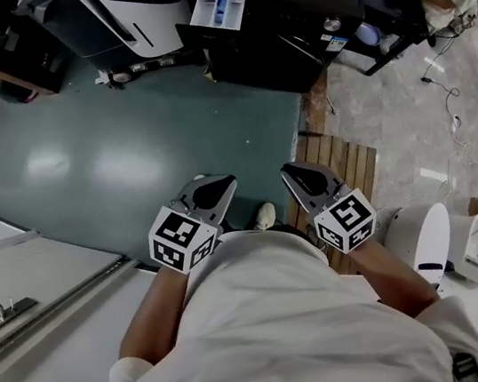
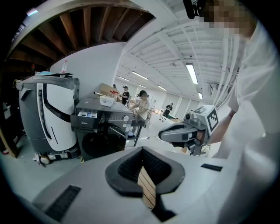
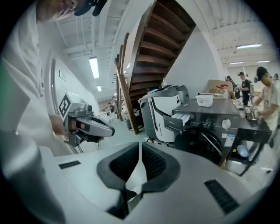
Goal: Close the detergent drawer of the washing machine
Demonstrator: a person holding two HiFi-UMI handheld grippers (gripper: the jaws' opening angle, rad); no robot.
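Detergent drawer (image 1: 218,12) apparently open, far beyond fingers (image 1: 214,191)

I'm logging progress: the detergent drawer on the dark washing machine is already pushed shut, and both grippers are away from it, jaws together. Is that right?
Not quite: the detergent drawer stands pulled out of the dark washing machine, as the right gripper view shows. The left gripper and right gripper are indeed away from it, jaws together.
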